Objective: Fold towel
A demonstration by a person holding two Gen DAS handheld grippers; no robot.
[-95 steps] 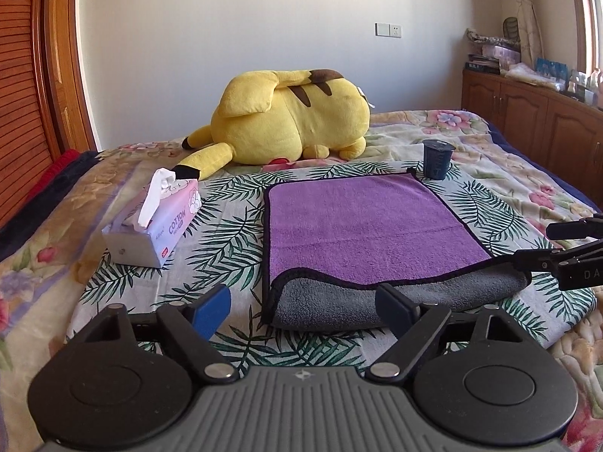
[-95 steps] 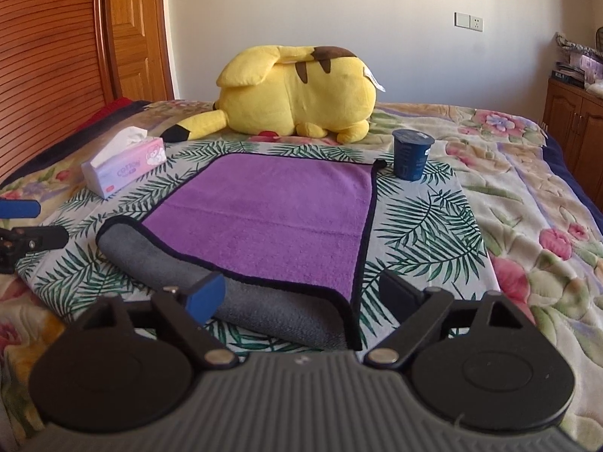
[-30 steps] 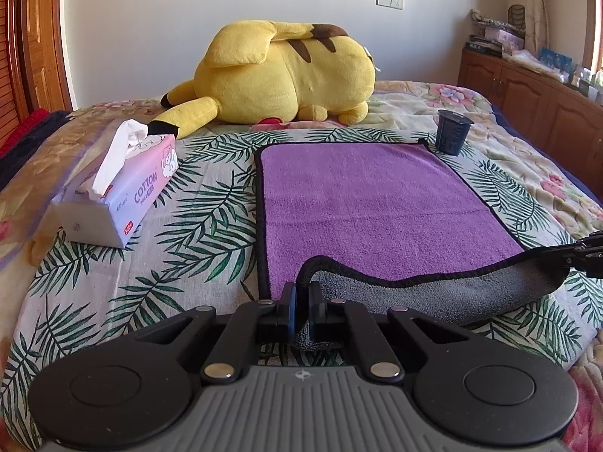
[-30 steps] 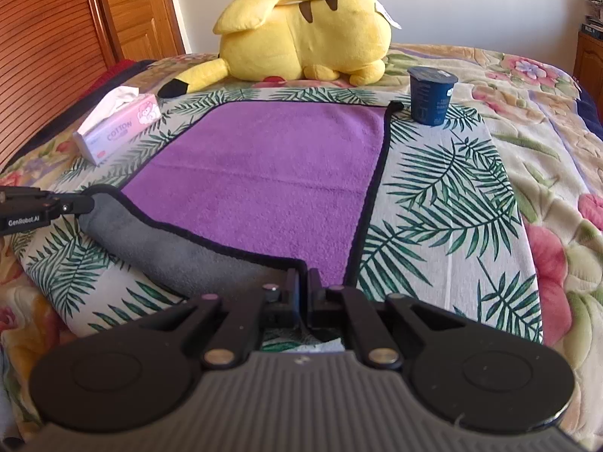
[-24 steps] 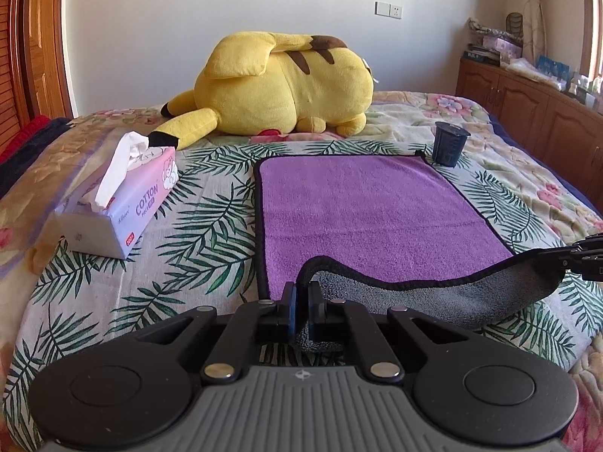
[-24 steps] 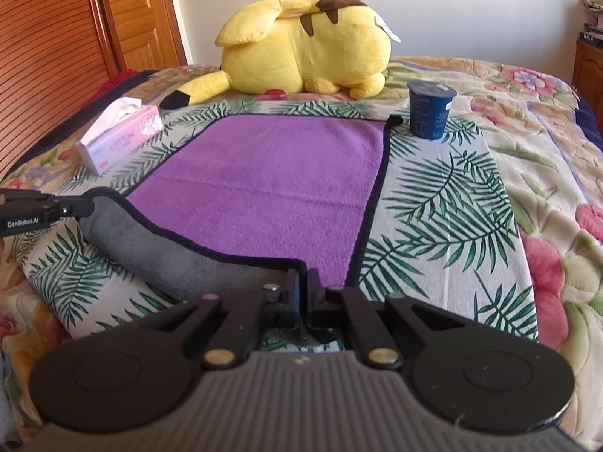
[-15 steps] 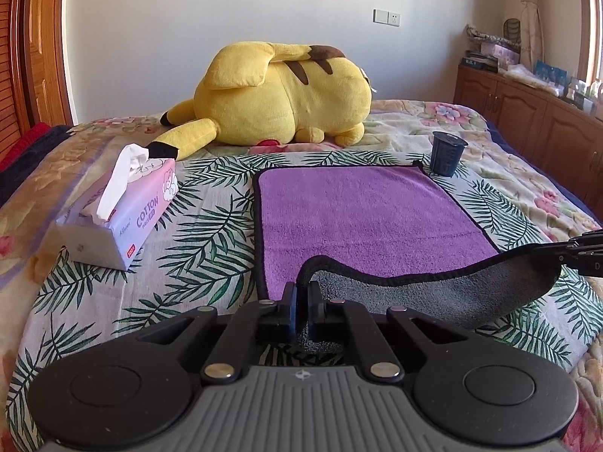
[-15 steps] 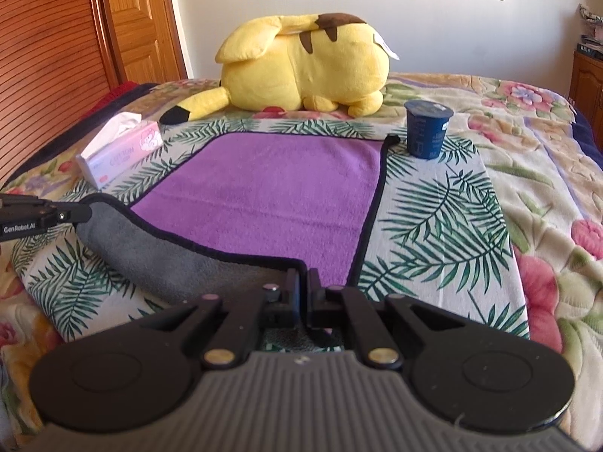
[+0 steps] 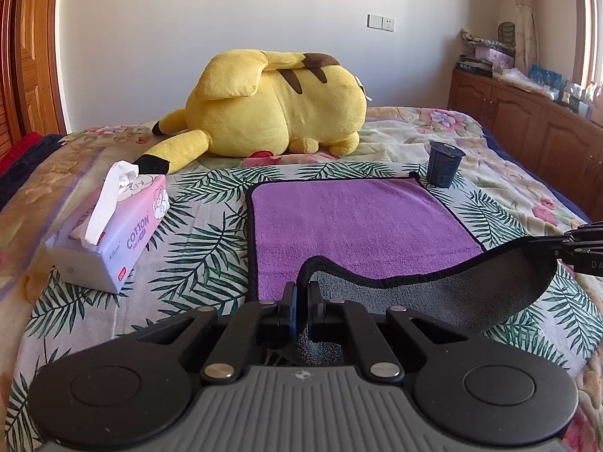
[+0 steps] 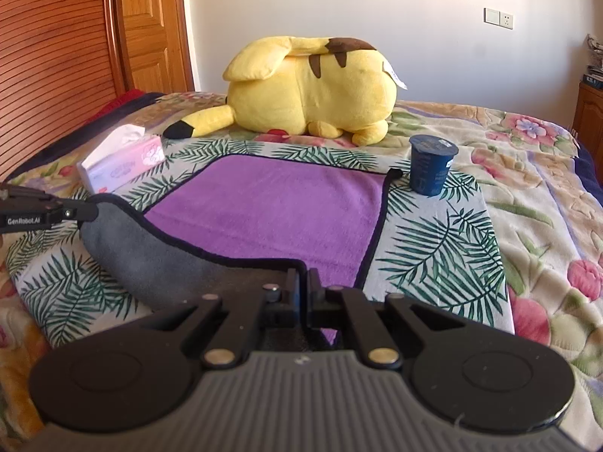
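A purple towel [image 9: 354, 222] with a grey underside and black edging lies on the bed; it also shows in the right wrist view [image 10: 271, 211]. My left gripper [image 9: 301, 293] is shut on the towel's near left corner. My right gripper [image 10: 303, 282] is shut on the near right corner. Both corners are lifted, so the near edge hangs between them with the grey underside [image 9: 452, 293] showing. The right gripper appears at the right edge of the left wrist view [image 9: 576, 248], and the left gripper at the left edge of the right wrist view [image 10: 49, 213].
A yellow plush toy [image 9: 275, 105] lies at the far end of the bed. A pink tissue box [image 9: 109, 226] sits left of the towel. A dark blue cup [image 9: 444, 164] stands by the towel's far right corner. Wooden cabinets [image 9: 527, 120] line the right wall.
Both grippers closed on the towel's near corners and have raised them. The near edge has lifted higher off the bed and moved a little toward the far end.
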